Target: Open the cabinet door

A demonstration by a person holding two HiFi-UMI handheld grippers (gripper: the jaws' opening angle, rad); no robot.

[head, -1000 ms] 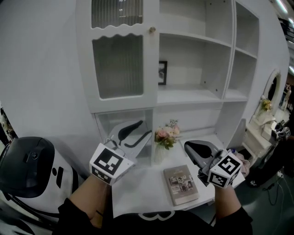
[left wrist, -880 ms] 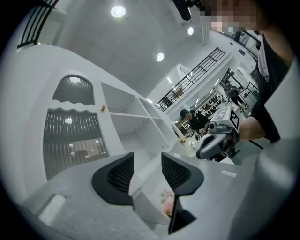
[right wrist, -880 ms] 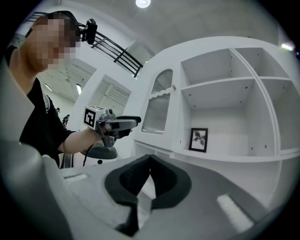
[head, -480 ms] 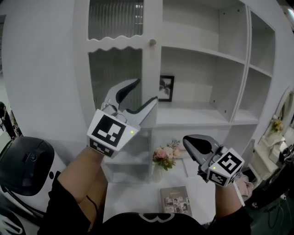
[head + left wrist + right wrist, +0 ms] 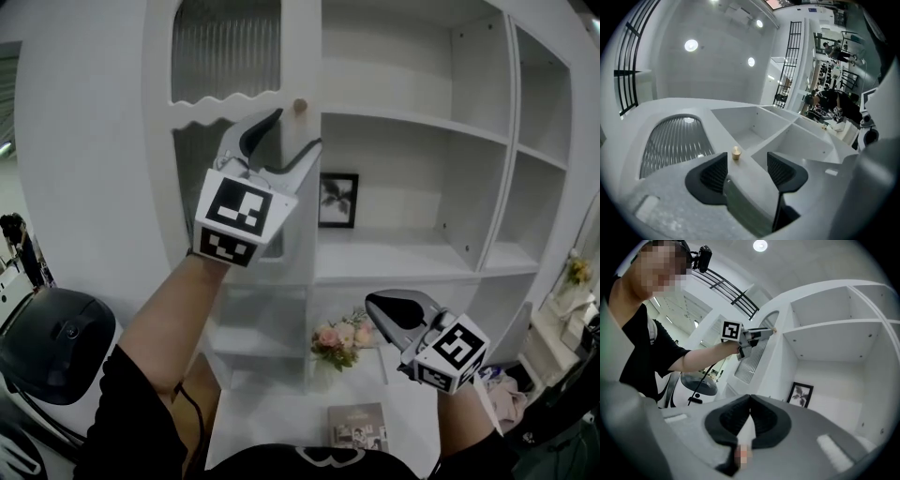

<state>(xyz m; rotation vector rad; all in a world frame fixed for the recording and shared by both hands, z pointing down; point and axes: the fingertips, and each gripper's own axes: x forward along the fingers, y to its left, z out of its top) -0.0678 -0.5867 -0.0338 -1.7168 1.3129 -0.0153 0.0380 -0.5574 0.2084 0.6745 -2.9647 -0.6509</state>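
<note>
The cabinet door (image 5: 225, 52), ribbed glass in a white frame, stands shut at the left of a white shelf unit (image 5: 422, 122), with its knob (image 5: 300, 106) on the right edge. Just below the knob, the raised left gripper (image 5: 298, 129) tilts upward, jaws wide apart and clamping nothing. Well below the knob, the right gripper (image 5: 375, 302) points level, jaws together and empty. The left gripper hides the door's lower pane.
</note>
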